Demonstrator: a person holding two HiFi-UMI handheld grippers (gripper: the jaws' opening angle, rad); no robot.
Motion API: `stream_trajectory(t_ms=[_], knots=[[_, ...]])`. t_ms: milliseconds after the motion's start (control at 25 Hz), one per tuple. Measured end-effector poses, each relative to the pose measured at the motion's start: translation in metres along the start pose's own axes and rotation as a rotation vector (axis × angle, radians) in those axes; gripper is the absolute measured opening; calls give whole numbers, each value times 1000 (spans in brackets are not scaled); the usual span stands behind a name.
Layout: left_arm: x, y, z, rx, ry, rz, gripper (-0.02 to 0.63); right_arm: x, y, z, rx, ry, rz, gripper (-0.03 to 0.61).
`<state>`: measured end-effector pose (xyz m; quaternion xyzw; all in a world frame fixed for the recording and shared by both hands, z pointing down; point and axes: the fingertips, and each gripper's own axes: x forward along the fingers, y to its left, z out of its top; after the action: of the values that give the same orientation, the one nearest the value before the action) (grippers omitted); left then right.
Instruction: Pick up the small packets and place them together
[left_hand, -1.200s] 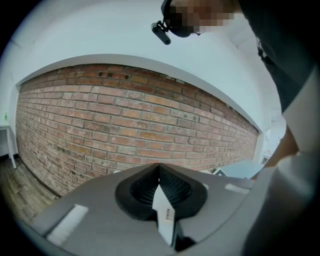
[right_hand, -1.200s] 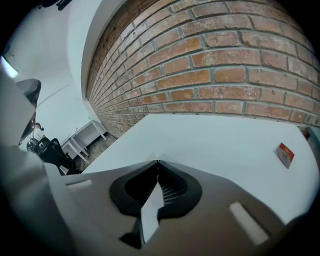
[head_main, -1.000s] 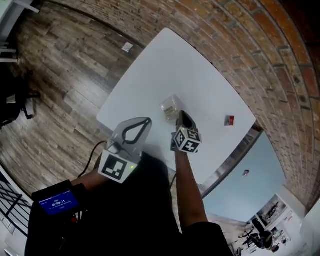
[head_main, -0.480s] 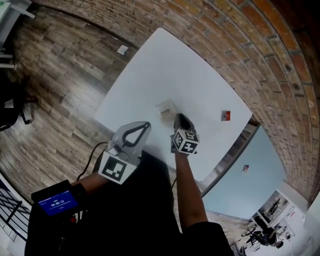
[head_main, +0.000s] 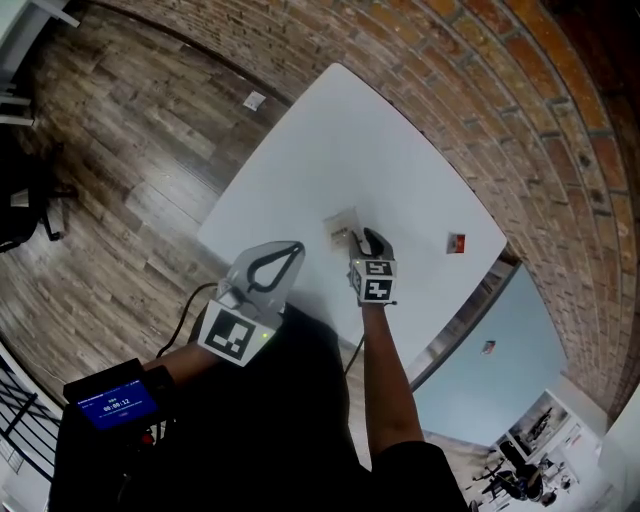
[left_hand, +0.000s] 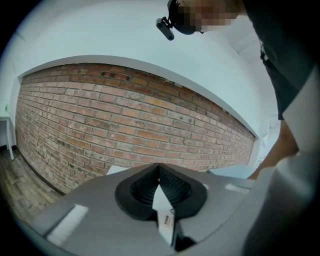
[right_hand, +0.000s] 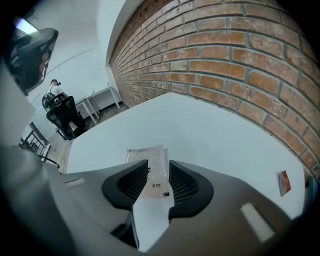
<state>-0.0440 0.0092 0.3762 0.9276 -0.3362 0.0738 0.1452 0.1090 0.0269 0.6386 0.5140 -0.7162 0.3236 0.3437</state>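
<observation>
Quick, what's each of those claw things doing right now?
Left gripper: closed on a small white packet.
Right gripper: open, jaws just been opening; a second packet lies loose between them on the white table.

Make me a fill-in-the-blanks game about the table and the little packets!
1. The table has a ___ top.
2. The wall next to the table is built of ___.
3. The small packet lying alone, away from the pale packets, is ___.
4. The floor is made of ___ planks.

Missing words: white; bricks; red; wooden.
</observation>
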Motion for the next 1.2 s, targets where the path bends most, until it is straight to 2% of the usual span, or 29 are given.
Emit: stream_trajectory(t_ms=[200, 400, 560, 680, 800, 1000, 1200], knots=[[-2, 2, 3, -77, -31, -23, 0, 20, -2, -1, 0, 74, 92, 146], [-4, 9, -2, -26, -9, -45, 0, 29, -9, -5, 34, 115, 120, 141], [-2, 12, -6, -15, 10, -27, 0, 31, -5, -15, 9, 155, 157, 130], [-1, 10, -5, -25, 11, -13, 0, 26, -5, -18, 8, 157, 167, 127], [0, 9, -6, -23, 18, -21, 0, 25, -1, -17, -4, 156, 183, 20], [4, 7, -6, -37, 11, -34, 0, 23, 6, -18, 78, 133, 219, 8], [6, 7, -6, -35, 19, -45, 0, 18, 6, -16, 135, 95, 210, 6]])
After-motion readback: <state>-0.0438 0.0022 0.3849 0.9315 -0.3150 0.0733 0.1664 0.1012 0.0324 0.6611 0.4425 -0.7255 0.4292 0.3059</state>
